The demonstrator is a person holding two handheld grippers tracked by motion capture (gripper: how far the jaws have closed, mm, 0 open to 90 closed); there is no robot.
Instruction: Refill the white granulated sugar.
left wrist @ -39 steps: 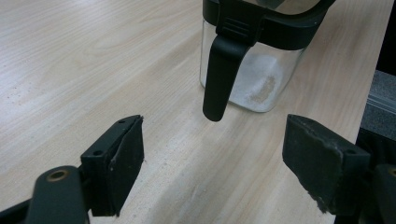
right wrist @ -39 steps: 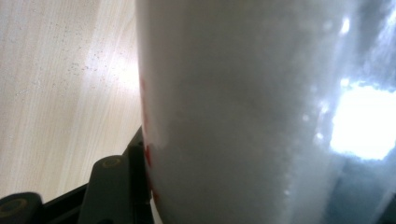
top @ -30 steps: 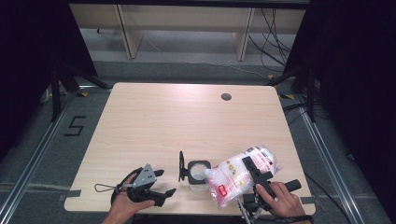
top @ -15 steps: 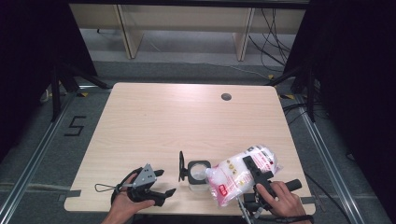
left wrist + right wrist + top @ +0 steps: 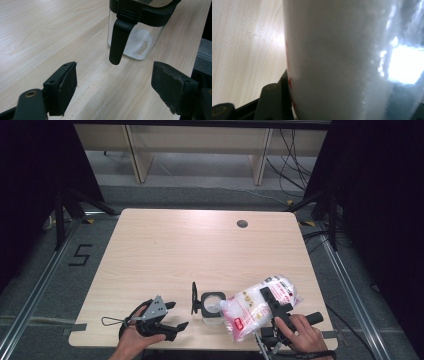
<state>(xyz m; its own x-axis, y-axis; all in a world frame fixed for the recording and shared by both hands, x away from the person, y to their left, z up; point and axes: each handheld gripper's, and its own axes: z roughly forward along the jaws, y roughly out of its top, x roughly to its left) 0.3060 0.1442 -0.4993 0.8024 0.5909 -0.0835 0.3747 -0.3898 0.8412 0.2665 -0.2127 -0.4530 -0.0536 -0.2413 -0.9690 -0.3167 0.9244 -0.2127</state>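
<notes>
A clear plastic bag of white powder with red print (image 5: 255,306) lies tilted near the table's front edge, and my right gripper (image 5: 274,301) is shut on it. Its open end points left at a small clear glass jar (image 5: 212,306) with a black rim. The jar's black lid (image 5: 194,297) is swung up on its left side. In the right gripper view the bag (image 5: 342,57) rises close in front, with one black finger (image 5: 273,98) against its side. My left gripper (image 5: 176,316) rests open left of the jar. Its jaws (image 5: 115,85) frame the jar (image 5: 136,42), which holds a little powder, without touching it.
The light wooden table (image 5: 175,250) has a round cable hole (image 5: 242,224) at the back right. Beyond it stand wooden shelf legs and loose cables on the floor. A taped figure (image 5: 80,255) marks the floor at the left.
</notes>
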